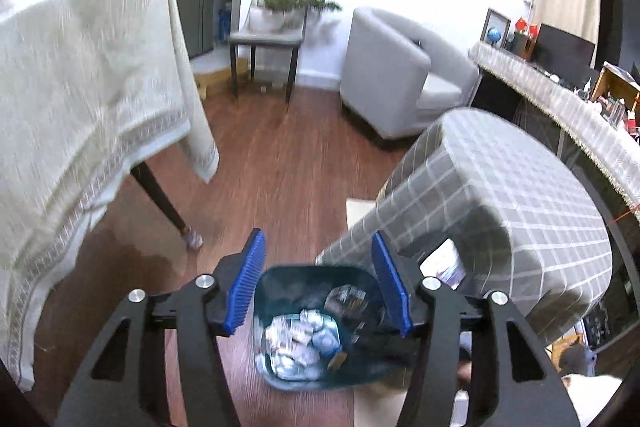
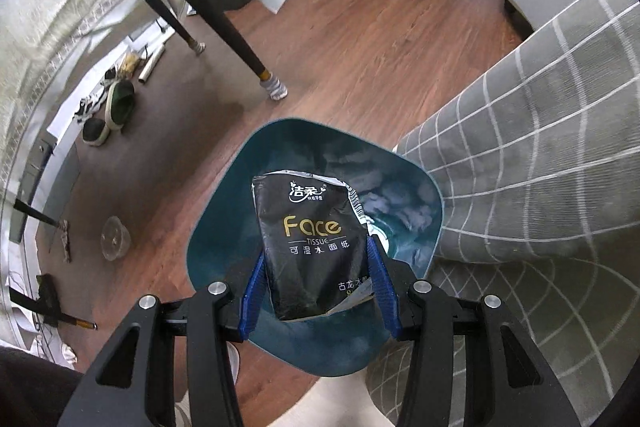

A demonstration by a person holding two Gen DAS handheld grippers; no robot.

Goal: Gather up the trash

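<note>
Wooden floor (image 2: pixel 360 39) bears teal bin (image 2: pixel 224 227), slippers (image 2: pixel 118 105).

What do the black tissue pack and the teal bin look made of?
Tissue pack: thin plastic film, it seems; glossy black print, silvery inside at the torn top, crinkled edges.
Bin: probably rigid moulded plastic; smooth teal wall with soft sheen, rounded corners.

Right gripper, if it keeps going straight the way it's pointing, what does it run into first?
Most likely the teal trash bin. The right gripper, shut on the black tissue pack, points down into the bin's open mouth, so the pack would probably meet the bin's inside first; depth is unclear.
</note>
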